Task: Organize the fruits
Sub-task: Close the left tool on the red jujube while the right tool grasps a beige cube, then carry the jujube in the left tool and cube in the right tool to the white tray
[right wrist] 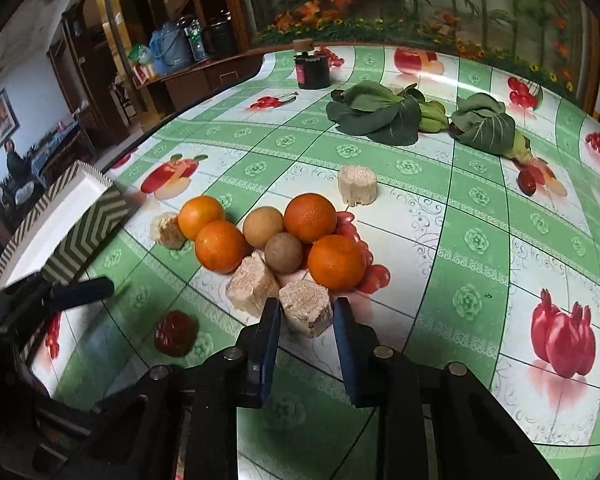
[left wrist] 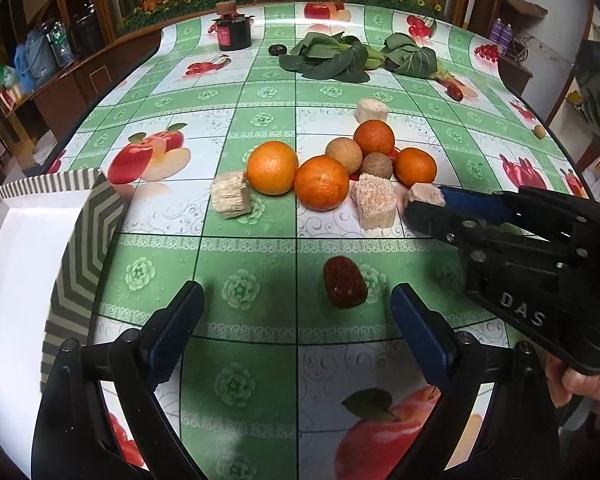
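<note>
While left fingers (left wrist: 296, 320) gape, right fingers (right wrist: 306, 320) straddle cake block (right wrist: 305, 313).

Leafy greens (left wrist: 327, 58), dark jar (left wrist: 233, 28)

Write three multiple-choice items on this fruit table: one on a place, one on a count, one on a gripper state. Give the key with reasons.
1. Where does the wrinkled dark red date lie?
A. between the left gripper's open fingers, on the green checked tablecloth
B. inside the chevron-patterned white box
C. on the leafy greens

2. How many round oranges are on the table?
A. two
B. four
C. six

3. What is the right gripper doing?
A. holding an orange aloft
B. straddling a pale beige crumbly block, jaws either side
C. shut and empty over the box

Key: 1 A, the date sits on the cloth between the two blue pads. 2 B, four show in both views. 3 B, the block sits between the fingers; firm contact cannot be told.
</note>
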